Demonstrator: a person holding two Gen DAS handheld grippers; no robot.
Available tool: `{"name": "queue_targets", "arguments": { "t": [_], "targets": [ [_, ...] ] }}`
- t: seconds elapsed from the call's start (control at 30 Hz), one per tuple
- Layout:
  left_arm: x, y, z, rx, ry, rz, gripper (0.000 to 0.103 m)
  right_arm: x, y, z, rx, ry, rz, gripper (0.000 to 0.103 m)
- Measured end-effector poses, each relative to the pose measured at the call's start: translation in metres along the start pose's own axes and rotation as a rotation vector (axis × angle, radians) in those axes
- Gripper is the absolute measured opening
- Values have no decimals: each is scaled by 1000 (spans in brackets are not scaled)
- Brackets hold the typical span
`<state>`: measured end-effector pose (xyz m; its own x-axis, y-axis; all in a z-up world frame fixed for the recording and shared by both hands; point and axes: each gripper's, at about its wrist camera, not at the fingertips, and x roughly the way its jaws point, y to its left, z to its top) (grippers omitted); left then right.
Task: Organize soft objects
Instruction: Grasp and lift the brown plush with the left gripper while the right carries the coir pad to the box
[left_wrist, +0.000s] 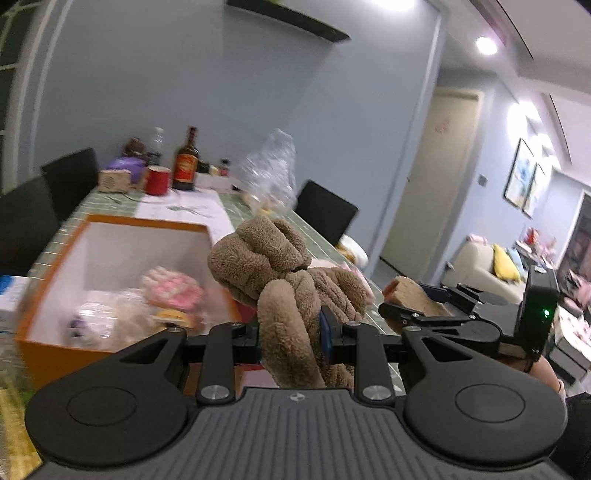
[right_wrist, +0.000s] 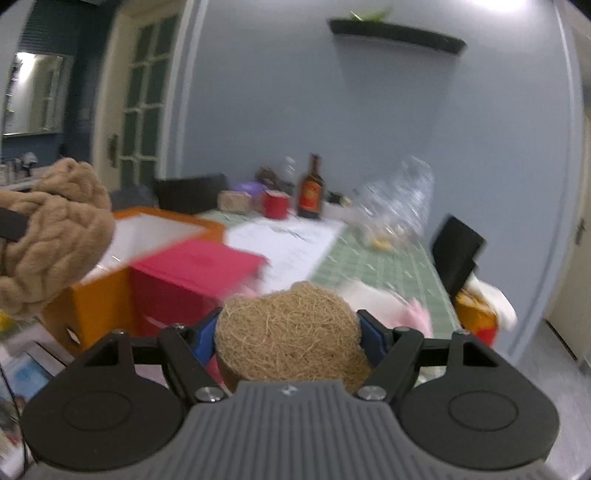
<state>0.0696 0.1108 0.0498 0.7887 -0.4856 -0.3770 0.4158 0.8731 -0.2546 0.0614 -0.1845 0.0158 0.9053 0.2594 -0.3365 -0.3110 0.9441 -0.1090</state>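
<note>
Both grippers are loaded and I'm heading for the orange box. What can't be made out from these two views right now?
- Contents of the orange box: left wrist view, motion-blurred; only a pink plush reads.
- Same box, right wrist view: interior hidden by its wall and the red box.
- Lower part of the brown plush: behind the left gripper.
- Underside of the fibre pad: hidden by the right gripper.

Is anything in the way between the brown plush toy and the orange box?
Nothing visible blocks it. The left gripper holds the brown plush toy right beside the orange box, whose top is open. Soft things already lie inside, with room left.
</note>
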Motion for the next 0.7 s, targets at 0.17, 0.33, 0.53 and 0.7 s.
{"name": "queue_targets", "arguments": {
  "t": [0.17, 0.33, 0.53, 0.7],
  "targets": [
    [-32, 22, 1, -39, -84, 21, 31, 11, 42, 28, -60, -73, 77, 74],
    [-51, 44, 0, -96, -143, 31, 31, 40, 72, 52, -66, -96, 154, 74],
    [-53, 63, 5, -134, -228, 88, 31, 82, 108, 85, -139, -93, 218, 74],
    [-42, 78, 10, -127, -216, 162, 31, 123, 131, 112, -161, -48, 270, 74]
  ]
}}
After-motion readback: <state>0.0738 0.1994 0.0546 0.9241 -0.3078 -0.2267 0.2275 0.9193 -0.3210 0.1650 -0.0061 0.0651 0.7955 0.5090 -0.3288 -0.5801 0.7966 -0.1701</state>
